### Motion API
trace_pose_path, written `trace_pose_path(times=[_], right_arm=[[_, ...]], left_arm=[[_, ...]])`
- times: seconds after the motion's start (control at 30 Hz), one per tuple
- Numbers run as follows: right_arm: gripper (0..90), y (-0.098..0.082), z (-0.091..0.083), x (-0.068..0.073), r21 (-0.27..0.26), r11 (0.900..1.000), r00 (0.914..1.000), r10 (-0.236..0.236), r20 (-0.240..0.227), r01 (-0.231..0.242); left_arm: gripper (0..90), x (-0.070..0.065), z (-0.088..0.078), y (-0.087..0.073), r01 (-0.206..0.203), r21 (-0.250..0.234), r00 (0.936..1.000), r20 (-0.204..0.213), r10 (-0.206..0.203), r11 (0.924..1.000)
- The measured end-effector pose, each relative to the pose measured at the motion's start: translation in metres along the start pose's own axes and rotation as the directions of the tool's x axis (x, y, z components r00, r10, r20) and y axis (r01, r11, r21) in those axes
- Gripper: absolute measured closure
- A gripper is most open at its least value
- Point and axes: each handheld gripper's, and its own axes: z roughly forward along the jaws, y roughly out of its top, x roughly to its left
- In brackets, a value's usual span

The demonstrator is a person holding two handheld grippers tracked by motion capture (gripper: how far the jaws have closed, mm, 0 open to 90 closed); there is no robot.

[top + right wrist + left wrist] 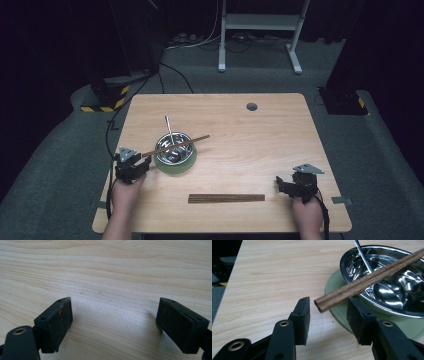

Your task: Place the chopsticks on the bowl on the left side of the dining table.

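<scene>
Two brown wooden chopsticks (372, 277) lie across the shiny steel bowl (387, 285); the left gripper (328, 320), jaws apart, should close squarely around their near tips. The right gripper (115, 325) rests wide open.

1. A pale wooden table (260, 150) with rounded corners carries everything; a small round grommet hole (251, 106) sits near its far edge, well beyond both claws.
2. A flat green plate (175, 164) lies directly on the wood, just beside the left gripper (131, 167), on the side toward the table's middle.
3. In the left gripper view, the plate's rim (337, 315) passes close in front of the pads.
4. A dark wooden ruler (226, 198) lies flat near the table's near edge, between the two claws, closer to the right gripper (295, 187).
5. Bare wood grain (112, 290) lies under the right gripper's open jaws.
</scene>
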Motion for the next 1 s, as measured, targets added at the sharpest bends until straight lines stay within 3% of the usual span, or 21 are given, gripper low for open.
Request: trace_pose_path(times=[0.2,0.23,0.27,0.33,0.43,0.53,0.6,0.63,0.7,0.83,0.9,1.0], right_arm=[[13.3,0.0,0.0,0.0,0.003,1.0,1.0,0.002,0.0,-0.002],[13.3,0.0,0.0,0.0,0.0,1.0,1.0,0.0,0.002,0.0],[12.8,0.0,0.0,0.0,-0.001,1.0,1.0,-0.002,0.001,0.002],[12.1,0.001,0.001,-0.001,0.002,1.0,0.9999,-0.011,-0.007,0.011],[13.2,0.005,0.0,0.001,0.014,1.0,0.9998,-0.02,-0.009,0.02],[13.3,0.011,-0.004,0.005,-0.008,1.0,0.9996,-0.028,-0.002,0.028],[13.4,0.02,-0.008,0.013,-0.033,0.999,0.9995,-0.032,-0.007,0.032],[13.4,0.026,-0.009,0.017,-0.041,0.998,0.9989,-0.045,-0.013,0.045],[13.3,0.039,-0.01,0.029,-0.047,0.997,0.9974,-0.061,-0.037,0.059],[16.6,0.063,-0.006,0.057,-0.068,0.993,0.9927,-0.1,-0.067,0.095],[22.0,0.08,-0.001,0.076,-0.103,0.987,0.9873,-0.133,-0.087,0.124],[24.7,0.089,0.004,0.088,-0.124,0.982,0.9839,-0.153,-0.093,0.141]], left_arm=[[53.1,0.004,0.002,-0.001,0.044,-0.052,0.999,-0.002,-0.045,0.9976],[52.9,0.007,0.001,-0.001,0.013,-0.039,0.9999,-0.002,-0.013,0.9992],[52.8,0.007,0.002,-0.001,0.031,-0.044,0.9995,0.005,-0.031,0.9985],[52.5,0.009,0.002,-0.001,0.013,-0.042,0.9999,0.003,-0.013,0.999],[53.4,0.009,0.002,0.001,0.036,-0.059,0.9993,0.012,-0.035,0.9976],[54.2,0.011,0.001,0.003,0.024,-0.056,0.9996,0.014,-0.023,0.9981],[54.2,0.011,0.001,0.004,0.024,-0.05,0.9996,0.017,-0.023,0.9985],[54.3,0.009,0.003,0.005,0.043,-0.065,0.9988,0.026,-0.041,0.997],[55.0,0.01,0.003,0.006,0.03,-0.059,0.9991,0.03,-0.029,0.9978],[55.8,0.008,0.005,0.007,0.055,-0.065,0.9976,0.045,-0.052,0.9964],[55.9,0.01,0.005,0.007,0.026,-0.049,0.9985,0.049,-0.024,0.9985],[56.0,0.009,0.005,0.007,0.025,-0.042,0.9982,0.055,-0.022,0.9988]])
